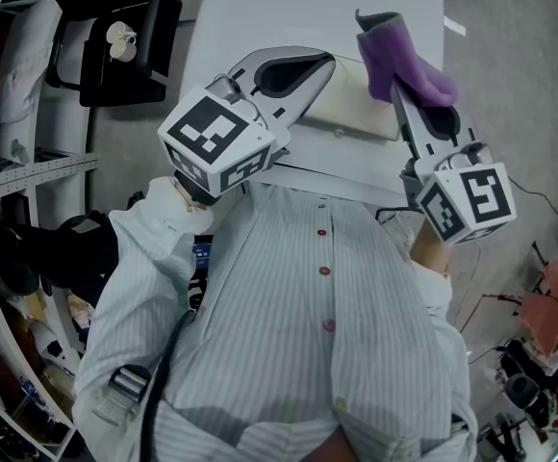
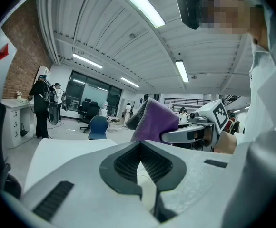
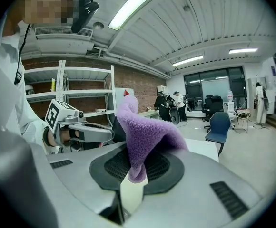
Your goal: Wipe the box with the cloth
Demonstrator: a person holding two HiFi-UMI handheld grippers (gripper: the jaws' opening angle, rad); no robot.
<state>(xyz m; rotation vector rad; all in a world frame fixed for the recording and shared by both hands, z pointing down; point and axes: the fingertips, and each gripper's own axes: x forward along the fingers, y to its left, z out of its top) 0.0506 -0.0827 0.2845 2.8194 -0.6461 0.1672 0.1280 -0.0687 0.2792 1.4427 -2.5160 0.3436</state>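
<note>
1. White table (image 1: 289, 8) carries the cream box (image 1: 354, 115), just beyond both grippers.
2. Right gripper (image 1: 400, 89) jaws pinch the purple cloth (image 1: 409, 61), which looks soft, light and floppy.
3. Left gripper (image 1: 323, 64) jaws closed, empty.

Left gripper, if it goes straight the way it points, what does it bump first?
Probably the cloth, held in the right gripper. It sits just ahead of the shut left gripper, slightly right of centre, so it might only brush it; depth is unclear.
</note>
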